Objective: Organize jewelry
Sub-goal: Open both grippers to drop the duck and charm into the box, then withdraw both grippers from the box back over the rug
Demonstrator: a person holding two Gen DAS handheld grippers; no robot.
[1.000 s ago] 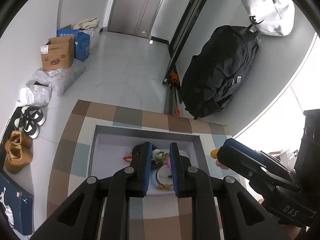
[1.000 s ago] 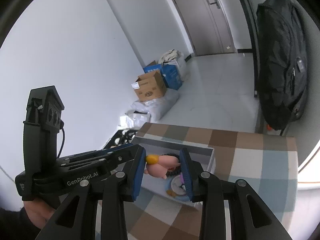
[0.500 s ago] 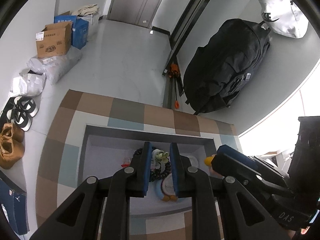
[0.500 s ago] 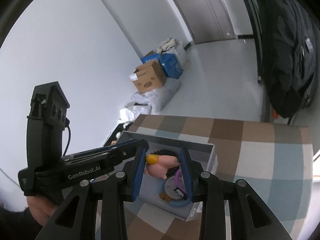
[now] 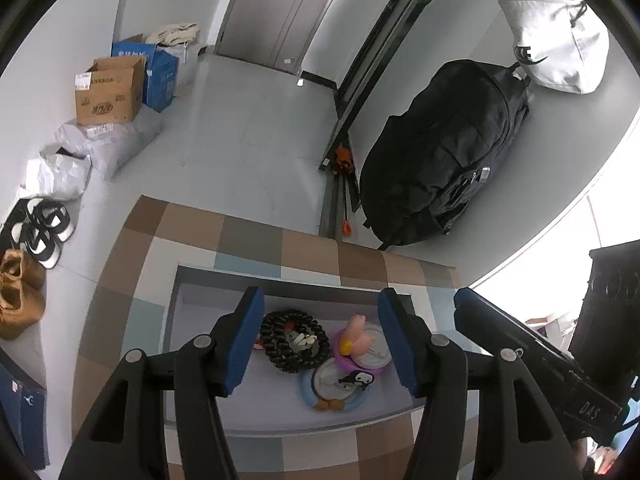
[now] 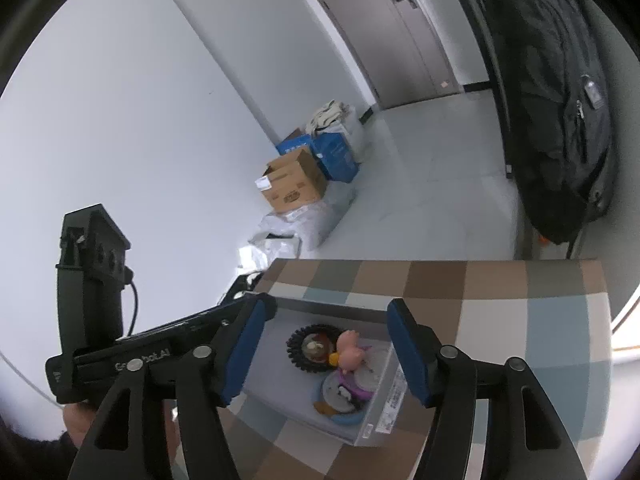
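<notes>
A shallow grey box (image 5: 178, 320) (image 6: 384, 408) sits on the checked tablecloth (image 5: 248, 236). In it lie a black coiled bracelet (image 5: 276, 350) (image 6: 298, 354) with a small pale piece (image 5: 300, 338) in its middle, a pink pig figure (image 5: 356, 330) (image 6: 348, 350) resting on a purple ring (image 5: 362, 360), and a blue ring with a penguin (image 5: 336, 390) (image 6: 340, 400). My left gripper (image 5: 320, 340) hovers over the box, jaws opening, nothing pressed between the pads. My right gripper (image 6: 326, 348) hangs above the pig, jaws opening, with the pig lying free below them.
Beyond the table's far edge is pale floor with cardboard boxes (image 5: 108, 92) and shoes (image 5: 40, 228) on the left. A black backpack (image 5: 440, 160) and a white bag (image 5: 556, 32) hang on the right wall. A hand (image 6: 76, 420) holds the left gripper.
Both pairs of jaws have spread apart. The pink pig has left the right gripper's pads and now lies in the box on the purple ring. The right gripper has dipped slightly.
</notes>
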